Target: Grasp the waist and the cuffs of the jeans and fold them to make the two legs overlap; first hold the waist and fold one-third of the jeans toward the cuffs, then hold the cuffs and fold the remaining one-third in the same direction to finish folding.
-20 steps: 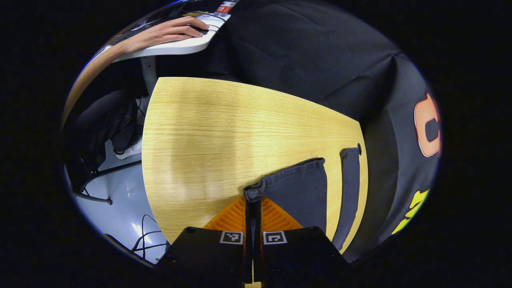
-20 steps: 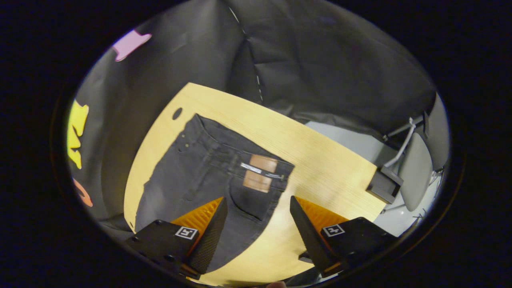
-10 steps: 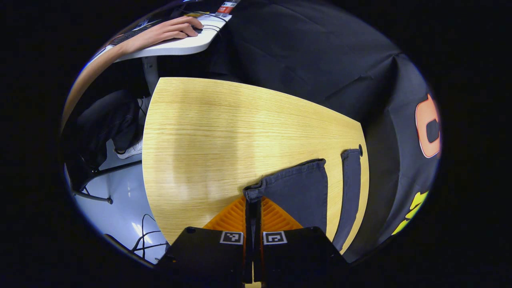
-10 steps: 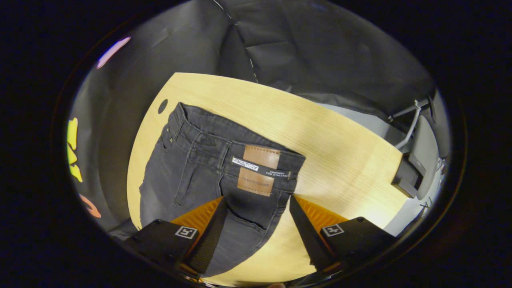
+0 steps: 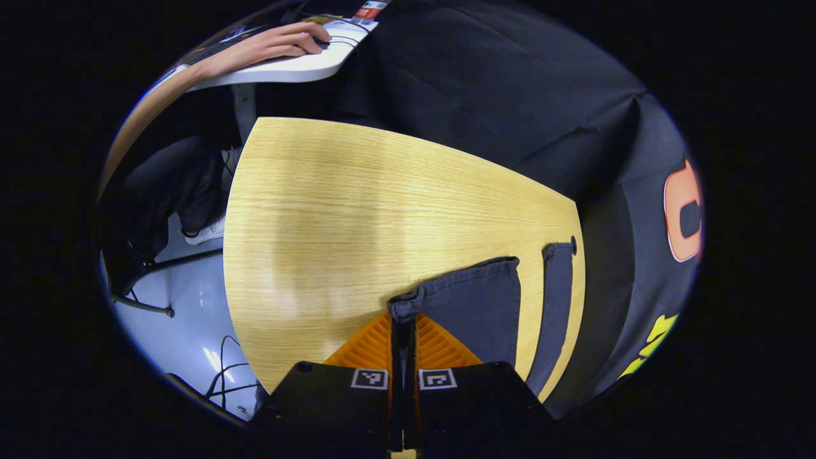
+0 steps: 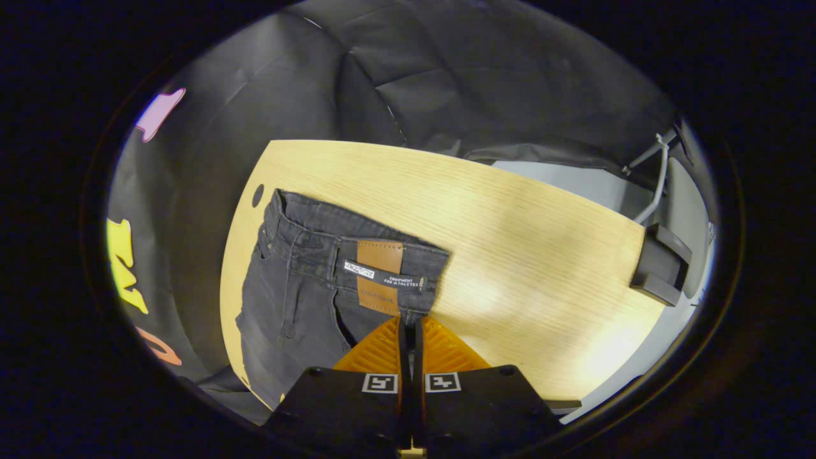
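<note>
The left gripper [image 5: 404, 322] sits at six o'clock in the left gripper view, its two fingers pressed together and pinching the corner of a jeans cuff [image 5: 408, 303] at their tips; the right gripper [image 6: 408, 325] sits at six o'clock in the right gripper view, fingers likewise drawn together, clamped on the waist [image 6: 357, 264] edge just below the leather patch; both point toward twelve o'clock.

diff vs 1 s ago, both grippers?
The right gripper had its jaws wide open over the jeans; they have since closed on the waistband just below the leather patch. The left gripper is unchanged, jaws still clamped on the cuff. The jeans stay flat on the wooden table.
</note>
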Action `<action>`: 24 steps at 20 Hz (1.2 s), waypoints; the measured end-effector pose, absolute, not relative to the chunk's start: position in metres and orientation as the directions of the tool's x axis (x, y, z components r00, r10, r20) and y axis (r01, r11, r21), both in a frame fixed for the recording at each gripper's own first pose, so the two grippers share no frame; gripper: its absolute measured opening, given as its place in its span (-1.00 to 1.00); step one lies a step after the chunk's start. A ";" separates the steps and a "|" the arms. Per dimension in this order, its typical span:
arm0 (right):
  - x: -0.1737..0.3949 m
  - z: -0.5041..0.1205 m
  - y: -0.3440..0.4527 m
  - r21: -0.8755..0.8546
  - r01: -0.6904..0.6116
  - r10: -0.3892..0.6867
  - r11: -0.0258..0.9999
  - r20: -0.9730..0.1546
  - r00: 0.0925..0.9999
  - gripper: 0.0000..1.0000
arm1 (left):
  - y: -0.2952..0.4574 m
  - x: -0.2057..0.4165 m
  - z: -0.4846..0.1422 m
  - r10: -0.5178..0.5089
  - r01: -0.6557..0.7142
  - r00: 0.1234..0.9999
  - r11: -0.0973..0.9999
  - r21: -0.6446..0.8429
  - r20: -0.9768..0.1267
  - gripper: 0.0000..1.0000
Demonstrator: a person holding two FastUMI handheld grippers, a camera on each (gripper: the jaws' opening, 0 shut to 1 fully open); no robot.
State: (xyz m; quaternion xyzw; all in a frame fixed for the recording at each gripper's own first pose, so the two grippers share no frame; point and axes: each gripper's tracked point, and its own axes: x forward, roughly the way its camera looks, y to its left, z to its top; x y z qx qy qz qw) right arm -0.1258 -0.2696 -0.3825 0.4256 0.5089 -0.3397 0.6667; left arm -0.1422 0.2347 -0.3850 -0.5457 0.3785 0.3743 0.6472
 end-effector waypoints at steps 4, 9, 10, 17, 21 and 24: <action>-0.105 -0.356 -0.267 0.302 0.861 -0.009 0.408 -0.942 0.335 -1.00 | 0.234 -0.134 -0.367 0.048 -0.885 0.464 0.061 -0.461 -0.885 -0.94; -0.056 -0.322 -0.254 0.439 0.799 0.012 0.411 -0.879 0.477 -0.98 | 0.235 -0.084 -0.325 -0.004 -0.813 0.581 -0.040 -0.580 -0.814 -0.93; -0.044 -0.317 -0.252 0.467 0.784 0.016 0.408 -0.863 0.506 -1.00 | 0.236 -0.070 -0.316 -0.006 -0.803 0.596 -0.028 -0.595 -0.803 -0.93; 0.032 -0.311 -0.244 0.536 0.751 0.039 0.385 -0.823 0.567 -0.99 | 0.233 0.042 -0.275 -0.034 -0.747 0.664 0.003 -0.665 -0.747 -0.93; 0.077 -0.319 -0.242 0.554 0.744 0.042 0.375 -0.811 0.583 -0.99 | 0.235 0.088 -0.296 -0.035 -0.797 0.604 -0.001 -0.604 -0.796 -0.93; 0.109 -0.325 -0.246 0.557 0.744 0.037 0.369 -0.809 0.587 -0.99 | 0.233 0.121 -0.307 -0.035 -0.817 0.577 0.009 -0.577 -0.816 -0.93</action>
